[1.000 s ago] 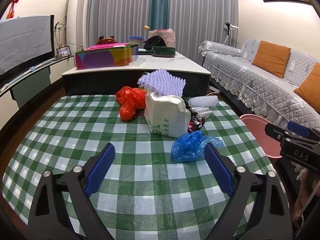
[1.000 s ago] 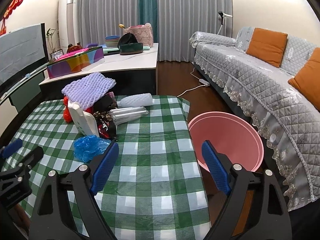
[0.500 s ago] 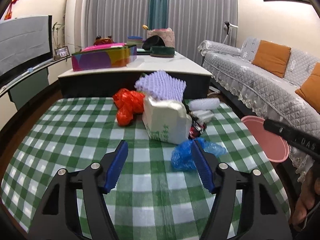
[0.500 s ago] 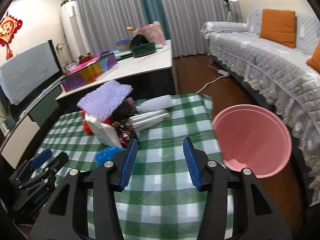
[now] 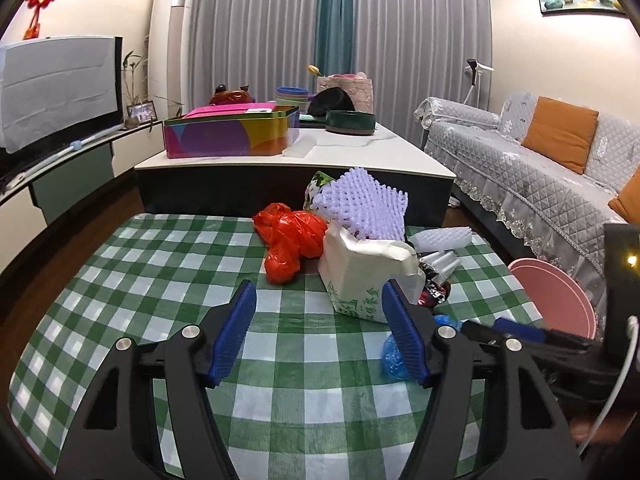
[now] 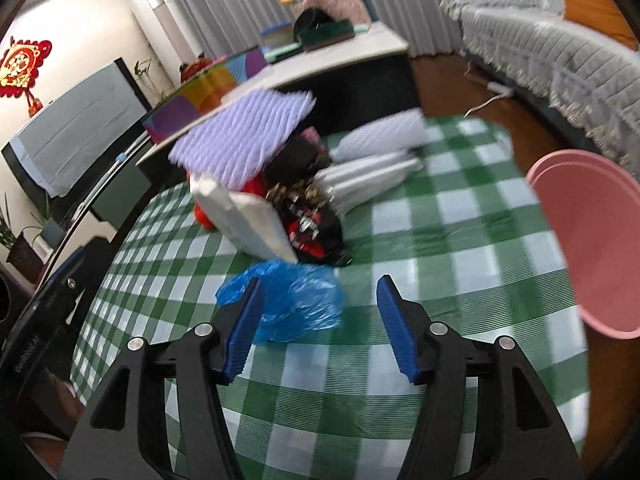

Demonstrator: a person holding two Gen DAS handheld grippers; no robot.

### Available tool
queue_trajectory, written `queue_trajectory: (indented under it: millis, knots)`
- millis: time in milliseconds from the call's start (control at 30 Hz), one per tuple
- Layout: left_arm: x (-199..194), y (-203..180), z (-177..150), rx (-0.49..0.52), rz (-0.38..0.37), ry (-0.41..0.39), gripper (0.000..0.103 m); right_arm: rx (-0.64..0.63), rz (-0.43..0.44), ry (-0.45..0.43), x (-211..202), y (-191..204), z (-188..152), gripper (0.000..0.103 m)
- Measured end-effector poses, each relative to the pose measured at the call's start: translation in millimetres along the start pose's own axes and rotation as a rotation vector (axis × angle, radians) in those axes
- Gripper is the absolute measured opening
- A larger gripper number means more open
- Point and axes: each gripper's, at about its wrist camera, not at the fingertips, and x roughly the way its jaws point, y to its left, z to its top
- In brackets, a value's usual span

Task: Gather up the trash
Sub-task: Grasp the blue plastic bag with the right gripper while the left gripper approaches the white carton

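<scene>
The right gripper [image 6: 320,328] hangs low over the green-checked tablecloth [image 6: 460,240] with its blue-padded jaws parted and opening; the crumpled blue plastic bag [image 6: 288,300] lies just ahead of them, its near edge behind the left pad, and neither pad presses on it. The left gripper [image 5: 320,336] also stands spread above the cloth, nothing between its pads, aimed at the heap of trash in the middle of the table. In the left wrist view, that heap begins with a white paper carton [image 5: 360,276] printed with green leaves, tipped on its side just beyond the jaws; the red plastic bag [image 5: 290,240] touches it on the left, and a sheet of lilac foam netting [image 5: 362,204] rests on top. To the carton's right sit dark crinkled wrappers [image 6: 312,220], a bundle of clear tubes [image 6: 372,178] and a white foam sleeve [image 6: 380,138], blurred in the right wrist view. The pink bin [image 6: 588,240] stands off the table's right edge, well apart from the blue bag. Beyond the table a low white-topped coffee table [image 5: 360,156] carries a colourful box [image 5: 228,136], and a grey quilted sofa [image 5: 540,188] runs along the right.
</scene>
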Motion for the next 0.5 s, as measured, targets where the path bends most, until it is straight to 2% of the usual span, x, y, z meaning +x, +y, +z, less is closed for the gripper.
queue_trajectory:
  millis: [67,133,167,367,500]
  knots:
    - [4.9,-1.1,1.1,0.008,-0.008,0.002,0.064,-0.02,0.026,0.027,8.1,4.0,-1.9,0.039]
    - [10.1,-2.3,2.2,0.013,-0.018,0.003,0.064,-0.026,0.051,0.04,10.8,4.1,-2.6,0.008]
    - [13.4,-4.1,2.6,0.013,-0.026,0.008,0.064,-0.026,0.06,0.04,9.6,3.7,-2.2,0.004]
    - [34.0,-20.4,5.4,0.0,-0.078,0.039,0.064,-0.021,0.012,-0.052,-15.2,-11.9,8.4,0.002]
    - [48.9,-32.8,4.7,-0.015,-0.101,0.063,0.069,-0.006,-0.031,-0.073,-23.8,-28.9,10.2,0.002]
